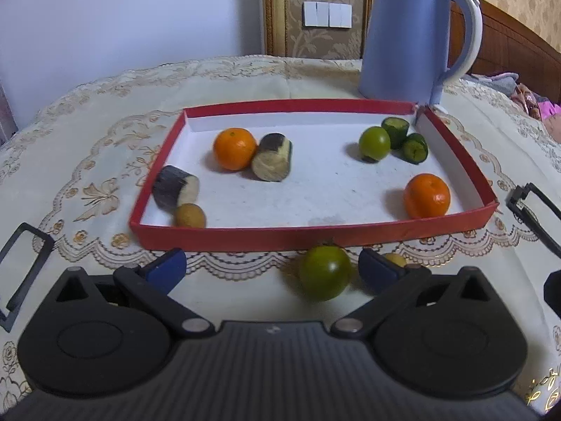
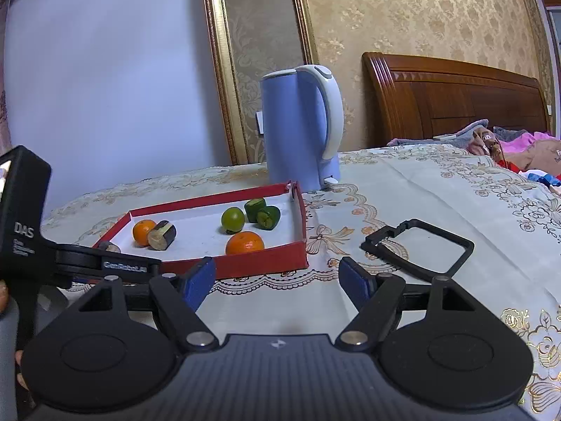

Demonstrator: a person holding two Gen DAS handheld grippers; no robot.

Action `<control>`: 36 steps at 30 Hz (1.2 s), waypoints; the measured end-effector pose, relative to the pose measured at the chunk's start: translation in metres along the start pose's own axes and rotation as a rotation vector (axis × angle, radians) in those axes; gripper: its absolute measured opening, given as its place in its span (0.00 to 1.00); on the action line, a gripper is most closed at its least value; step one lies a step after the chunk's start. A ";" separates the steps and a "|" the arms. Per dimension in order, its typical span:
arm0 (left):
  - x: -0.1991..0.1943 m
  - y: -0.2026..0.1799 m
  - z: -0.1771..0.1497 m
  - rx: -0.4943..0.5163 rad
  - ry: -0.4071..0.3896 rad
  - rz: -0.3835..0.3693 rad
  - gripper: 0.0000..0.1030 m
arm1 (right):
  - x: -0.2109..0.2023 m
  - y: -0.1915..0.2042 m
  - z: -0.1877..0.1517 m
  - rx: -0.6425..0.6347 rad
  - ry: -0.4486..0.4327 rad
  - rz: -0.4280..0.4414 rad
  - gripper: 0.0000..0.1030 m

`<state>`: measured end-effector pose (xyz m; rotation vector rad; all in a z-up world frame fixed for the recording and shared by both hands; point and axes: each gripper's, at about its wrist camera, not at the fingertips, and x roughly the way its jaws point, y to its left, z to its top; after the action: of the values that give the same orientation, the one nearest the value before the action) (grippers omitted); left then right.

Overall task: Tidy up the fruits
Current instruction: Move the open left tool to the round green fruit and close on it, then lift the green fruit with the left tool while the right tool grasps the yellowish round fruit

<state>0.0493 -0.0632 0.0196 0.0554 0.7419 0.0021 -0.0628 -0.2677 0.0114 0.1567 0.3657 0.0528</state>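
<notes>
- Lace-covered tabletop [image 1: 87, 147] carries a red tray [image 1: 245, 238] of fruit.
- Left gripper [image 1: 271, 270] spread, a green fruit [image 1: 325, 273] between its fingers.
- Right gripper [image 2: 277, 282] spread, empty.

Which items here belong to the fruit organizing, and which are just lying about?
Job: red tray, oranges, green fruit outside the tray, between the open left gripper's fingers.
Lying about: blue kettle, black frame, lace tablecloth.
</notes>
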 end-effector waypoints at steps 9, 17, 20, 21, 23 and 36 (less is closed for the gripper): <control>0.016 -0.012 -0.003 0.045 0.050 -0.006 0.79 | 0.003 0.005 -0.003 -0.022 0.005 0.004 0.75; 0.007 -0.004 -0.003 0.011 0.047 -0.133 0.30 | 0.006 0.006 -0.004 -0.016 0.019 0.016 0.75; 0.004 0.001 -0.008 0.010 0.042 -0.142 0.30 | 0.009 0.011 -0.004 -0.028 0.028 0.036 0.75; 0.002 0.005 -0.009 0.002 0.042 -0.147 0.30 | 0.011 0.012 -0.004 -0.032 0.032 0.041 0.75; -0.002 0.012 -0.010 -0.007 0.040 -0.148 0.30 | 0.015 0.017 -0.004 -0.044 0.052 0.049 0.75; -0.029 0.071 -0.008 -0.082 -0.041 -0.053 0.30 | 0.027 0.053 -0.002 -0.113 0.083 0.108 0.75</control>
<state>0.0239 0.0070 0.0368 -0.0422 0.7011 -0.0194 -0.0398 -0.2127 0.0088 0.0626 0.4358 0.1867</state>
